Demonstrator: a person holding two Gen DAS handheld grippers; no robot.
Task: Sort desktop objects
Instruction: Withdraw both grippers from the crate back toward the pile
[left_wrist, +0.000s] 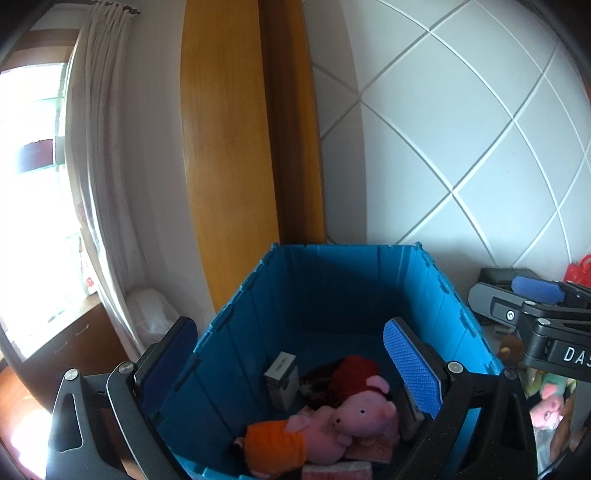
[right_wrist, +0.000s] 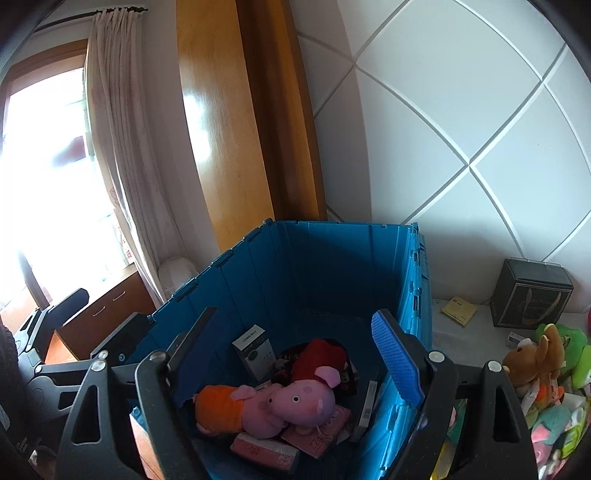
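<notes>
A blue plastic crate (left_wrist: 332, 280) (right_wrist: 332, 266) stands open in front of both grippers. Inside lie a pink pig plush in an orange top (left_wrist: 332, 421) (right_wrist: 280, 402), a second pig plush in red (left_wrist: 354, 373) (right_wrist: 317, 358), a grey-white box (left_wrist: 282, 380) (right_wrist: 256, 350) and pink packets (right_wrist: 266, 450). My left gripper (left_wrist: 291, 373) is open and empty above the crate's near rim. My right gripper (right_wrist: 295, 358) is open and empty above the crate too; it also shows at the right of the left wrist view (left_wrist: 532, 295).
Right of the crate on the table lie a heap of plush toys (right_wrist: 546, 376), a black box (right_wrist: 532, 295) and a yellow pad (right_wrist: 460, 305). A wooden door and tiled wall stand behind. A curtain, window and low cabinet (right_wrist: 110, 306) are at left.
</notes>
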